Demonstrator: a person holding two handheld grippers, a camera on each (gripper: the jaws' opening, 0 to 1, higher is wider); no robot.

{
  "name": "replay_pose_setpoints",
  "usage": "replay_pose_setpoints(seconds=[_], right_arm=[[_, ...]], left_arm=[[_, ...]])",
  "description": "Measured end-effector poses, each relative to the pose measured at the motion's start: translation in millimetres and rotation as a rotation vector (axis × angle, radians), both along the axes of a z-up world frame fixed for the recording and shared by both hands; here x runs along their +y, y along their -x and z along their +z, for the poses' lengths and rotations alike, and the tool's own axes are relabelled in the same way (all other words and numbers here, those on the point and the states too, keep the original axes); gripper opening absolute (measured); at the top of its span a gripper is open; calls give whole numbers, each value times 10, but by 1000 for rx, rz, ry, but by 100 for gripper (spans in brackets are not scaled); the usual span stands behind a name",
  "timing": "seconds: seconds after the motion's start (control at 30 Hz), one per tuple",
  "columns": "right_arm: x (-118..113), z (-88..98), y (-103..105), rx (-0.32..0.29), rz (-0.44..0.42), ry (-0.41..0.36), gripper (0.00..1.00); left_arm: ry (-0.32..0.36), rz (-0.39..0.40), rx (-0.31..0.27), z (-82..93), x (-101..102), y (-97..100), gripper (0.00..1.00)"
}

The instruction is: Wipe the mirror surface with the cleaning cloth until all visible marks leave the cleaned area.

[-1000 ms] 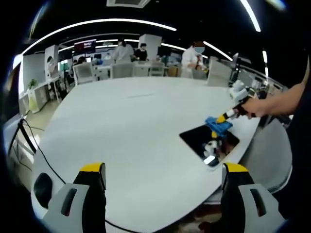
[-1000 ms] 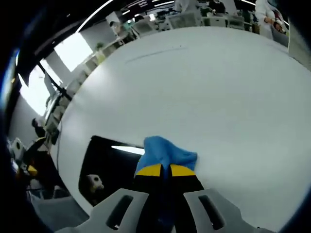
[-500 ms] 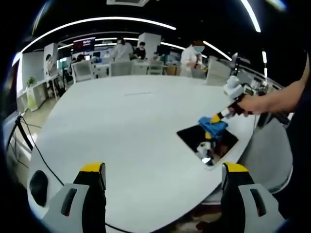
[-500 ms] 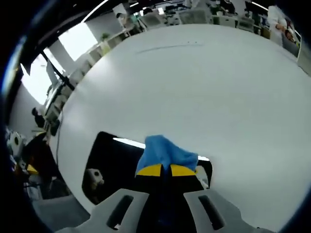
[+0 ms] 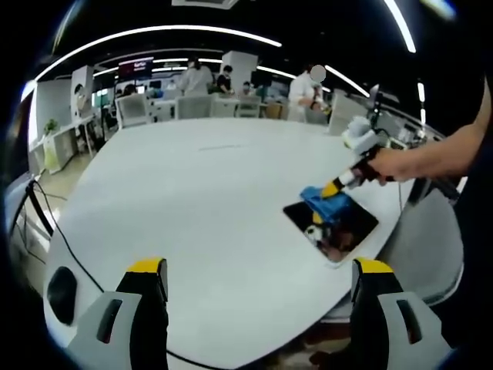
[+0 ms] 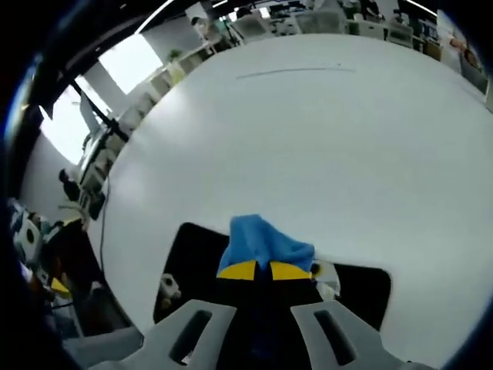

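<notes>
So your right hand-held gripper (image 6: 263, 270) is clamped on the blue cleaning cloth (image 6: 263, 242), pressing it on the mirror (image 6: 192, 258). Your left hand-held gripper (image 5: 258, 277) hangs wide open above the white desk (image 5: 192, 208). No readable writing anywhere.

Wide bare table (image 5: 192, 200) is seen ahead of the left gripper (image 5: 254, 308); a cable (image 5: 69, 247) crosses the near left edge. Mirror (image 6: 192, 254) is partly covered by blue cloth (image 6: 262, 243) clamped by the right gripper (image 6: 262, 271). Chairs (image 5: 135, 114) are ranged along the far edge.
</notes>
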State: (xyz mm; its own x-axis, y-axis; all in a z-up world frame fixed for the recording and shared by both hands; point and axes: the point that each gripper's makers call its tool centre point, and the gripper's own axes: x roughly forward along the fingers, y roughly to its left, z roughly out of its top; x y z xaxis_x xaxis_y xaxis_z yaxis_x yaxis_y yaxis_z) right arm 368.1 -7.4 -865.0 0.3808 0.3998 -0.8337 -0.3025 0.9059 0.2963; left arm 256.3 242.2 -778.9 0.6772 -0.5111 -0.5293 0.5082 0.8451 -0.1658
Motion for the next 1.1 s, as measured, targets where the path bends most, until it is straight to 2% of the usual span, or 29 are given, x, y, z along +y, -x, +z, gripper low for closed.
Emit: replay_pose_setpoints(seconds=[0.53, 0.8, 1.1], right_arm=[[727, -6, -104, 20, 88, -33, 0], [740, -6, -109, -6, 130, -14, 0], [791, -6, 126, -1, 175, -6, 0]], left_arm=[[22, 31, -7, 0, -28, -4, 100], [17, 37, -3, -3, -15, 19, 100], [6, 33, -22, 80, -25, -13, 100]])
